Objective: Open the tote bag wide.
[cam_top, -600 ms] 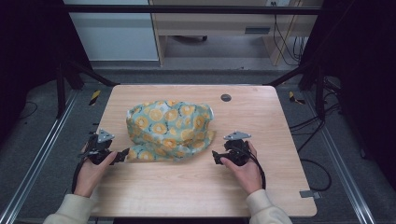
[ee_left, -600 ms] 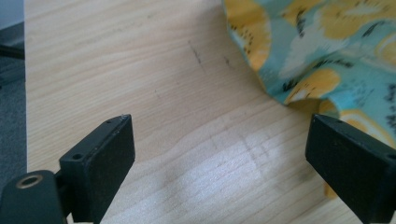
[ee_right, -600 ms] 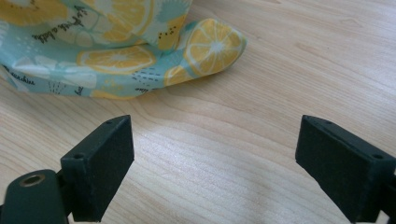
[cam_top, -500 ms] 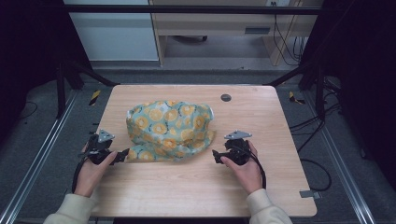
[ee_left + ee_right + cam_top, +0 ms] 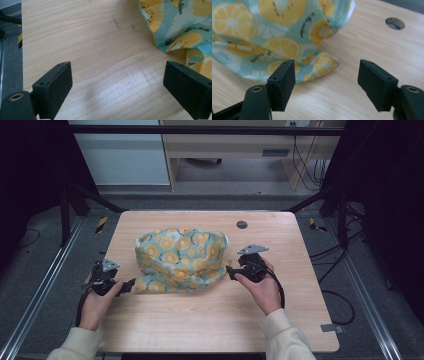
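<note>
Both tongs spread at the cloth's near corners — almost nothing had moved over the last half second.

You held the left tongs (image 5: 131, 283) at the near-left corner of the lemon-print cloth (image 5: 181, 260), jaws spread wide; in the left gripper view the cloth's edge (image 5: 183, 37) lay just past the right-hand jaw, not between the jaws. Your right tongs (image 5: 230, 271) sat at the cloth's right edge, also spread, with a small folded corner (image 5: 324, 65) just beyond the gap. The cloth lay bunched in the middle of the tabletop (image 5: 200, 320), in the same place as half a second earlier — neither hand had closed in noticeably. Judged: the approach was done, the grasp not yet begun; each pair needed to advance onto its corner before pinching.
</note>
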`<state>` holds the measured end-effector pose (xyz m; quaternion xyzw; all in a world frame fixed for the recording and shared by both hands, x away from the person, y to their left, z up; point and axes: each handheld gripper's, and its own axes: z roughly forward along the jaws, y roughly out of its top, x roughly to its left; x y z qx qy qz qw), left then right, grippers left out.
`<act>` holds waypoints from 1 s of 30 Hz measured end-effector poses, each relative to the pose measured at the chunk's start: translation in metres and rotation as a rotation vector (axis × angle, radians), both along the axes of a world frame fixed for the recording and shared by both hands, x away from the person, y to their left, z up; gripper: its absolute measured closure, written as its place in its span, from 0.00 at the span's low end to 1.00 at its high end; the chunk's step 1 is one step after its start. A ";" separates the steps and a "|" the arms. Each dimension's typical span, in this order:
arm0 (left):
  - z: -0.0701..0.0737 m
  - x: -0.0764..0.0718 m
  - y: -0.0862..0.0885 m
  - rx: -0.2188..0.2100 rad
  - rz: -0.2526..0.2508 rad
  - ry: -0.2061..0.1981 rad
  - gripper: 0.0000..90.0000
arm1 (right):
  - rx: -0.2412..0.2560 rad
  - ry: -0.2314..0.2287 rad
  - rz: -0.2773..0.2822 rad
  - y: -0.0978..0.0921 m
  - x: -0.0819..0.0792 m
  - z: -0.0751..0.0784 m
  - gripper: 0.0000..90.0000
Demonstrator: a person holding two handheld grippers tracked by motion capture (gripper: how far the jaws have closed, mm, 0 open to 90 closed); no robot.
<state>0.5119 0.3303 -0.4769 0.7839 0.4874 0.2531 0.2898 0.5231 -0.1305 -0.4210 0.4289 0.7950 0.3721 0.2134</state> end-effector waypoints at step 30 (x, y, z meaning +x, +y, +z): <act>0.002 0.001 0.003 -0.004 0.017 -0.013 0.10 | -0.036 0.010 0.075 0.077 0.056 0.057 0.56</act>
